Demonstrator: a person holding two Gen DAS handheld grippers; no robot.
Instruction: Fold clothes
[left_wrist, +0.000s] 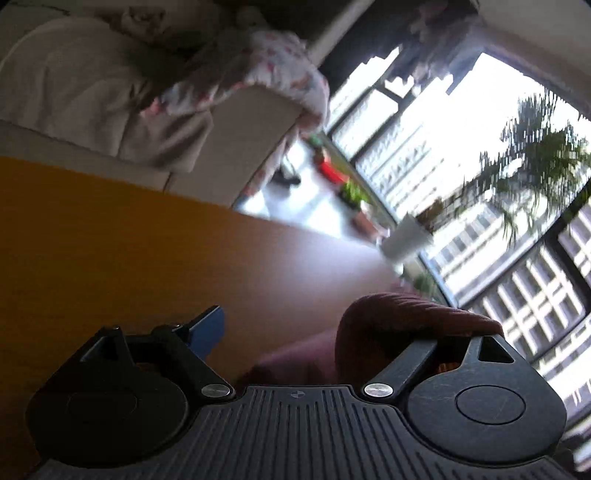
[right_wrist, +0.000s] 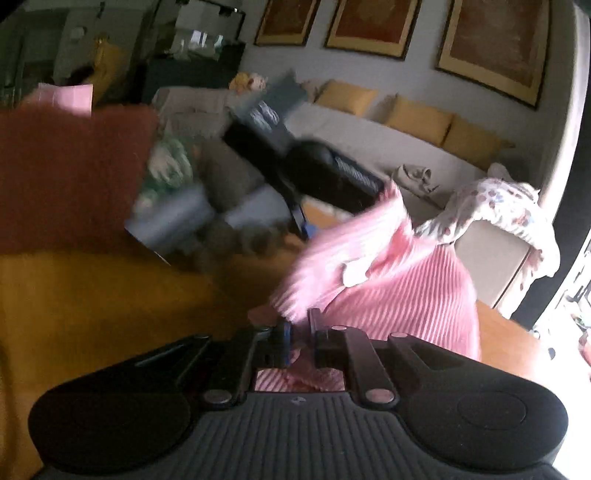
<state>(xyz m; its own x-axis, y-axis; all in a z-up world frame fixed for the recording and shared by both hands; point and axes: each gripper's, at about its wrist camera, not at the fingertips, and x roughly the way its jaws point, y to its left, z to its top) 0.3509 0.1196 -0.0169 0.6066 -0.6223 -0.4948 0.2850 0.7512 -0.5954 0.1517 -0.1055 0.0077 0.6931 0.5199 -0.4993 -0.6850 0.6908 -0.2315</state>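
In front of the left claw (left_wrist: 314, 325) the tabletop (left_wrist: 147, 240) is bare. A dark red cloth (left_wrist: 406, 317) bunches by its right finger. The right claw (right_wrist: 300, 332) has pink cloth (right_wrist: 406, 295) piled close ahead, the other claw (right_wrist: 306, 166) above, and a red cloth (right_wrist: 66, 173) at left.

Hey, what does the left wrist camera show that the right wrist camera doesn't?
Only the left wrist view shows the big window with a potted palm, and the left tool spread open with dark red fabric draped over one finger.

Only the right wrist view shows the right tool shut on the pink striped garment, the yellow cushions, the framed pictures and a rust-red cloth.

Both show the wooden table and the floral garment draped over the sofa arm.
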